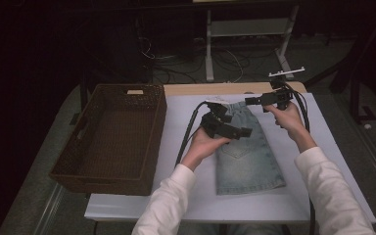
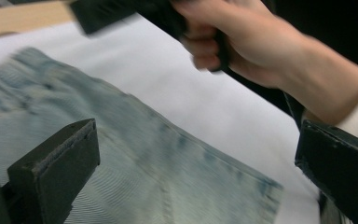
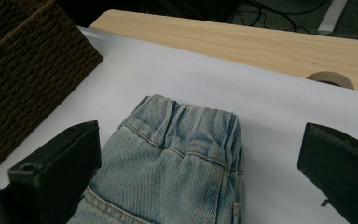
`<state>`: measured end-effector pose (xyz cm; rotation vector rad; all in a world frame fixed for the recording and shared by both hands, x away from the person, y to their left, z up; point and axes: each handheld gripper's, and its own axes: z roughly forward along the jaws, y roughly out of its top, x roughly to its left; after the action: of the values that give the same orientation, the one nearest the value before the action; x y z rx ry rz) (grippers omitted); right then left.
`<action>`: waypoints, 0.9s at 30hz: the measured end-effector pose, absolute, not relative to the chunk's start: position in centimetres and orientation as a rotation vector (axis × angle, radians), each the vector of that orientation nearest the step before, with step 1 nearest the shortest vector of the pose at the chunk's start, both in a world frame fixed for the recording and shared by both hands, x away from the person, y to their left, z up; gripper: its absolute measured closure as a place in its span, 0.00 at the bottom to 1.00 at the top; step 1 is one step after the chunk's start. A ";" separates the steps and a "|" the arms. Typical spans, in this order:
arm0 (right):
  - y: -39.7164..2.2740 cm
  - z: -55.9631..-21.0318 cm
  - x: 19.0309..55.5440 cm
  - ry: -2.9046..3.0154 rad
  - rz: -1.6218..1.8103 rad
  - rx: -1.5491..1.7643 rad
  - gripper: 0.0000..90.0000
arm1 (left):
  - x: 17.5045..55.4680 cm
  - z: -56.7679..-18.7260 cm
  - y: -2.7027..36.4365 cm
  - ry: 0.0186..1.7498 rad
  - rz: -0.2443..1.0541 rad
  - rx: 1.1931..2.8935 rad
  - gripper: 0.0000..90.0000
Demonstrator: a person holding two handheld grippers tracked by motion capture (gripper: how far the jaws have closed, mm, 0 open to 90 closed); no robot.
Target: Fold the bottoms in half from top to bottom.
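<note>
Both grippers stand wide open and hold nothing. The left gripper [image 1: 232, 128] hovers over the upper part of the jeans [image 1: 245, 152], its jaws apart with only denim and white sheet showing between them in the left gripper view; they do not press the cloth. The right gripper [image 1: 257, 100] hangs above the waistband end, jaws pointing left in the high view, and in the right gripper view the elastic waistband [image 3: 191, 116] lies between its jaws, untouched.

The jeans lie folded flat on the white sheet [image 1: 323, 161] that covers the desk [image 3: 261, 42], waistband toward the far edge, hem toward the person. A brown wicker basket [image 1: 73, 142] sits at the left, just beside the sheet and well apart from the jeans.

The left gripper view is blurred, so the denim's seams are hard to make out; the right hand [image 2: 242, 42] crosses its top.
</note>
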<state>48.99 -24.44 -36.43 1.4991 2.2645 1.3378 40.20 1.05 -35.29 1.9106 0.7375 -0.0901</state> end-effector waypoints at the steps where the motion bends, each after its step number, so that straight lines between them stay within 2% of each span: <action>1: -24.5 -36.5 49.0 2.264 1.340 1.500 0.00 | 40.5 -35.3 1.3 0.752 -0.080 1.900 0.00; 7: -24.6 -36.8 49.0 2.263 1.358 1.489 0.00 | 42.4 -35.2 2.5 0.828 -0.047 1.858 0.00; 14: -25.1 -37.0 49.2 2.247 1.382 1.498 0.00 | 44.4 -35.1 3.4 0.873 -0.018 1.882 0.00; 27: -27.6 -38.4 49.1 2.187 1.387 1.572 0.00 | 47.3 -36.9 5.0 0.991 0.032 1.867 0.00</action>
<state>49.07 -27.65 -38.39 1.5723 2.1865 1.3870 47.26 4.95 -36.88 1.8674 0.9913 0.0321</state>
